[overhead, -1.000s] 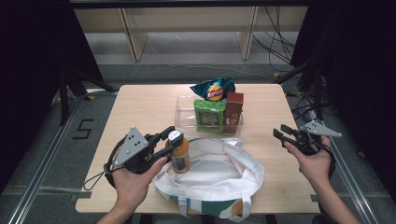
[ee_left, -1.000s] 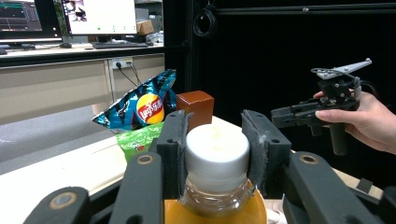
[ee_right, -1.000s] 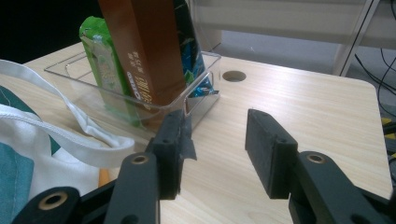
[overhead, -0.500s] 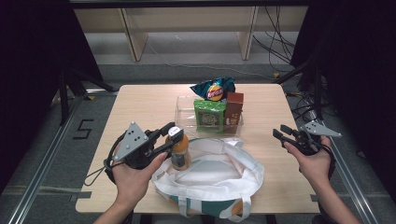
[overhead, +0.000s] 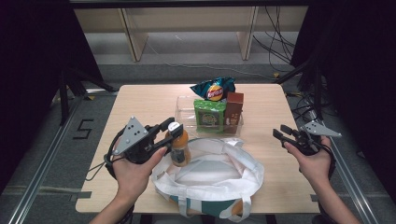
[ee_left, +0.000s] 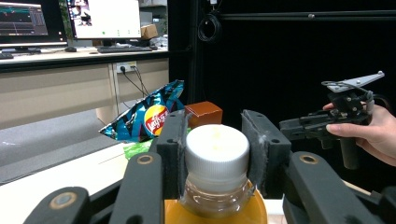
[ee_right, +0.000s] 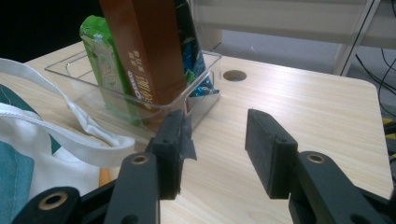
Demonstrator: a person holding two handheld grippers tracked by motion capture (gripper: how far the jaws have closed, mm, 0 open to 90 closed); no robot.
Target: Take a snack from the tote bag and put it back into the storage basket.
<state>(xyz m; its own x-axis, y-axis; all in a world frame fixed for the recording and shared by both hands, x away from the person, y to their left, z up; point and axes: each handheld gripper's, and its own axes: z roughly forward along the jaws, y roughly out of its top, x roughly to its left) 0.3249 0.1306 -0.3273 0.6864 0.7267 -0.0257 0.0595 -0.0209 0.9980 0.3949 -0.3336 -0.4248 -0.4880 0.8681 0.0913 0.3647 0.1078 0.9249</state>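
Left tool (overhead: pixel 172 129) pinches the white cap of the bottle (overhead: pixel 180 149), one black pad on each side of the cap, as seen in the left gripper view (ee_left: pixel 215 154). Bottle contents are orange; the bottle stands upright over the left edge of the bag (overhead: pixel 210 179), just inside its white rim. Whether its base rests on the bag cannot be told.

The bag lies open and flat on the near half of the desk (overhead: pixel 140 100), white with a teal panel, its handles loose at the front and rear.

Just behind the bag stands a clear tray (overhead: pixel 187 112). It holds a green pack (overhead: pixel 208 115), a brown box (overhead: pixel 234 108) touching the pack on the right, and a blue chip bag (overhead: pixel 214 88) leaning at the rear.

Right tool (overhead: pixel 283 136) is held above the right edge of the desk, well apart from the bag and tray. Its jaws stand spread with nothing between them; the right gripper view (ee_right: pixel 215 149) shows bare desk surface through the gap, with the tray beyond.
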